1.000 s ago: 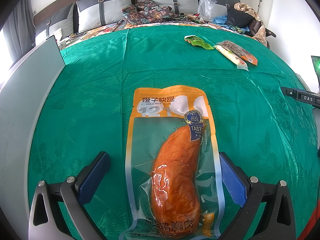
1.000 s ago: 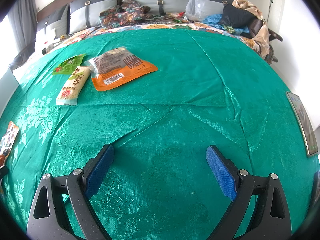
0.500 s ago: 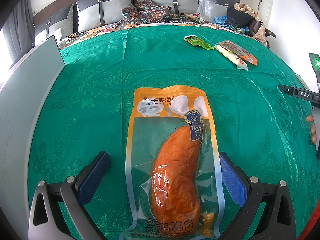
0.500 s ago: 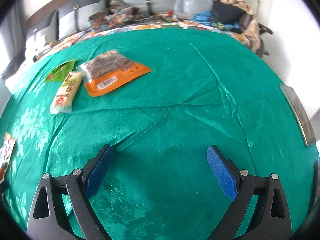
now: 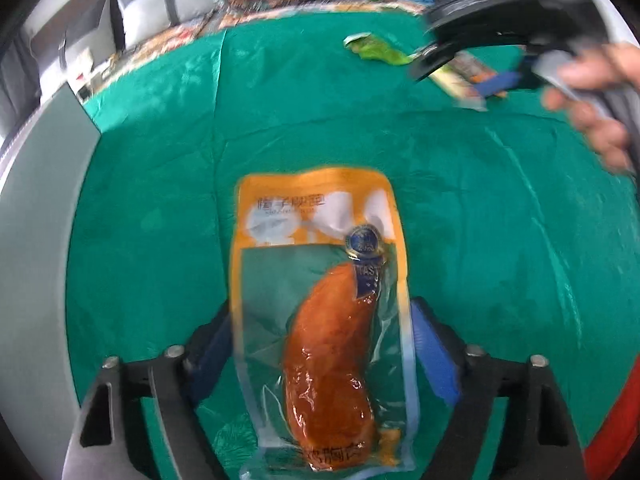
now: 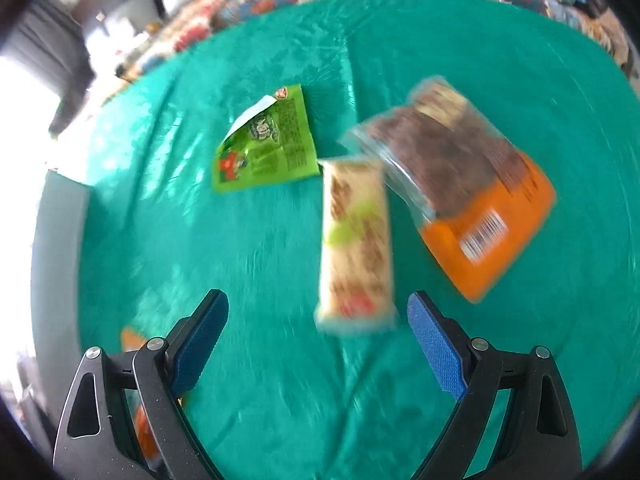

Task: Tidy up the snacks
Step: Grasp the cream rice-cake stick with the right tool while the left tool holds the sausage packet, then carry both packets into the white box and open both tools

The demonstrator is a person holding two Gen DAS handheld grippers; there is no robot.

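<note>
While my left gripper [image 5: 320, 364] hangs over the chicken pouch [image 5: 324, 320] on the green bed cover [image 5: 480, 260], I log each item in turn. Chicken pouch: flat, lengthwise between the blue fingers [image 5: 434, 354], which have just been closing and now sit at its long edges; I judge this squares it for a grasp, though I cannot tell if they press yet. Right gripper [image 6: 318, 338]: fingers apart, nothing held, closing a little, now above the cream bar [image 6: 356, 244], which was far off a second ago. Green packet [image 6: 266, 142] and orange bag [image 6: 472, 196]: lying beside the bar. Both views are blurrier than before.
</note>
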